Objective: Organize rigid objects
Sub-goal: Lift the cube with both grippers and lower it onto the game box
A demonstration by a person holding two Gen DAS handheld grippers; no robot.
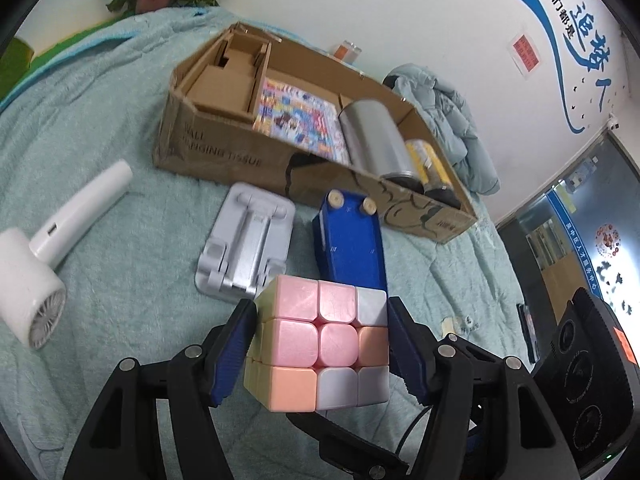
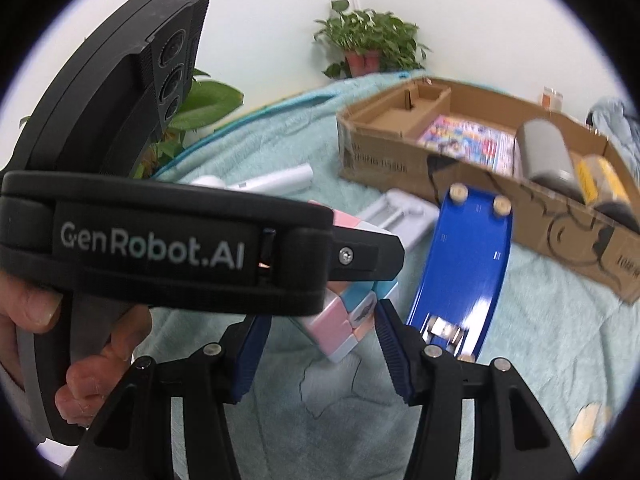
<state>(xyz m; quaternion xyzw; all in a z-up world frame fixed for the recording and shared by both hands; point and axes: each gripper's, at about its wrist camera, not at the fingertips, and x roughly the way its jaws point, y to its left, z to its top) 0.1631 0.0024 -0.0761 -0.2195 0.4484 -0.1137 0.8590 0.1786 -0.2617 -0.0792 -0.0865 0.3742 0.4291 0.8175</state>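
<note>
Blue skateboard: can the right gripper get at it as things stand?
Probably yes. The right gripper is open and holds nothing, and the blue skateboard lies upside down just ahead to its right on the blanket. The left gripper's body crowds only the other side.

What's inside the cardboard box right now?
The cardboard box holds a colourful printed book, a grey cylinder, a yellow can and cardboard inserts. What lies under the book and cylinders is hidden.
</note>
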